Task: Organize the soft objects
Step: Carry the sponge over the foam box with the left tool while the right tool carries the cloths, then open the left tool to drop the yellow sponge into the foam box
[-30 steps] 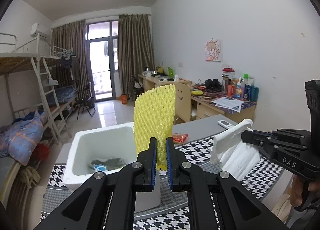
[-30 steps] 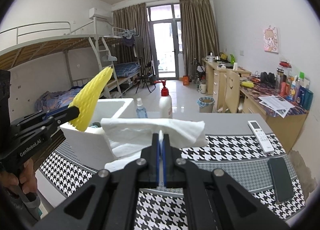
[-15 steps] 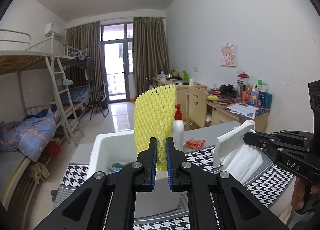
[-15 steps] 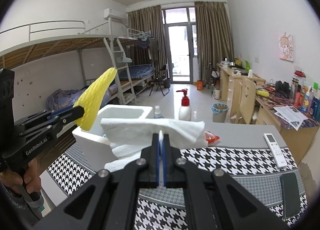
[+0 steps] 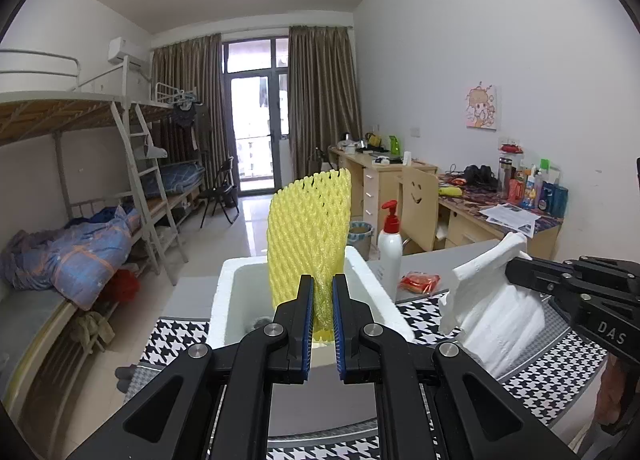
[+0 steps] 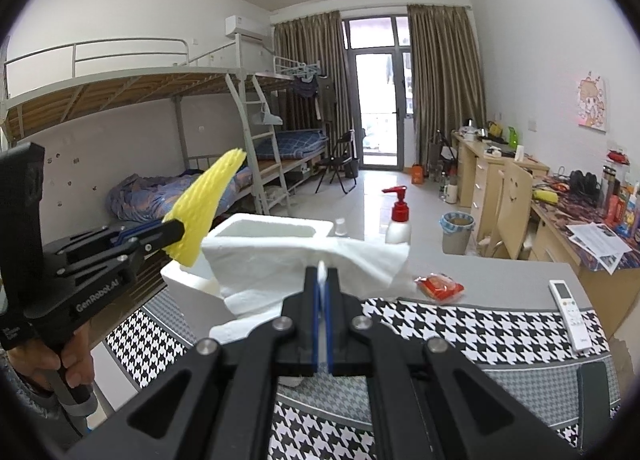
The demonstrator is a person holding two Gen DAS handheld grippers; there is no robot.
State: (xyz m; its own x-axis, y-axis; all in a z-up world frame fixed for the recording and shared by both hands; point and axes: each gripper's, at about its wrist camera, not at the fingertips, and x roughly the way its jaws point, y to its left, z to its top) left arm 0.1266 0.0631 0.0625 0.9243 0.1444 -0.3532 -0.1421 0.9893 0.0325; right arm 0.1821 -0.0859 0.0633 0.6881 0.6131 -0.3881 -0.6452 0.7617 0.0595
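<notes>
Left wrist view: left gripper pinches the upright yellow foam net directly above the white foam box; right gripper, beside the box, clamps white tissue.

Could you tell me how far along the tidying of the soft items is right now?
Midway, apparently. Something already lies inside the white foam box. In hand: the left gripper grips the yellow foam net over the box; the right gripper pinches the white tissue. Neither has been dropped in yet.
</notes>
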